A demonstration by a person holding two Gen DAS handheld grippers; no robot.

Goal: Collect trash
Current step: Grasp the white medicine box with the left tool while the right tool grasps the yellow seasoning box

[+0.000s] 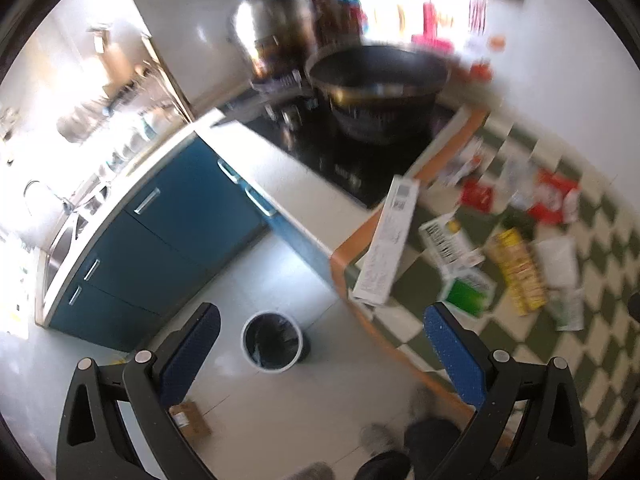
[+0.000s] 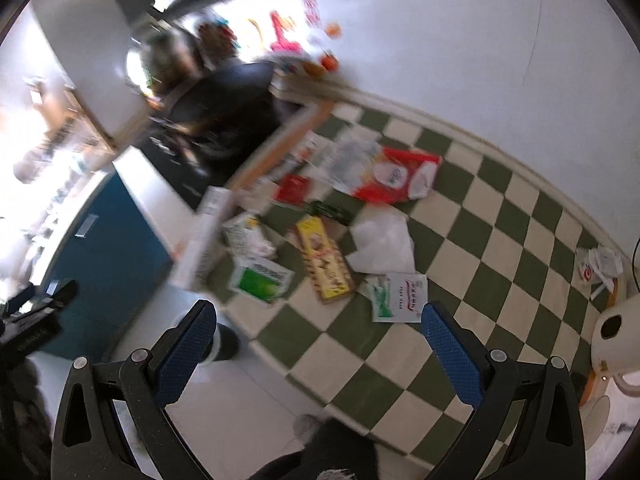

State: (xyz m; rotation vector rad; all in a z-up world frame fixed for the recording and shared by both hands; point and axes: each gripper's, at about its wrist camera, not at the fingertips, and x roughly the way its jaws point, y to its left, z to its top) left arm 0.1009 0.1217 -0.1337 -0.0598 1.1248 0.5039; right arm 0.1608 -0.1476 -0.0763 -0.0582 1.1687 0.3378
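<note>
Trash lies scattered on a green-and-cream checkered tablecloth (image 2: pixel 472 240): a long white box (image 1: pixel 386 244) (image 2: pixel 204 236) hanging over the table's edge, a green-and-white carton (image 2: pixel 260 280) (image 1: pixel 470 292), a yellow box (image 2: pixel 324 260) (image 1: pixel 520 272), a red-and-white bag (image 2: pixel 400 178) (image 1: pixel 554 198), a clear plastic bag (image 2: pixel 384 244) and a white sachet (image 2: pixel 400 298). A white bin (image 1: pixel 273 342) with a black liner stands on the floor below. My left gripper (image 1: pixel 322 354) is open, above the bin. My right gripper (image 2: pixel 320 354) is open, over the table's near edge. Both hold nothing.
A black cooktop (image 1: pixel 352 160) with a dark pan (image 1: pixel 380 76) sits left of the tablecloth. Blue cabinets (image 1: pixel 160 240) and a sink (image 1: pixel 60 240) run along the left. A small cardboard box (image 1: pixel 190 422) lies on the floor. A person's legs (image 1: pixel 420 448) stand below. A white kettle (image 2: pixel 616 340) is at right.
</note>
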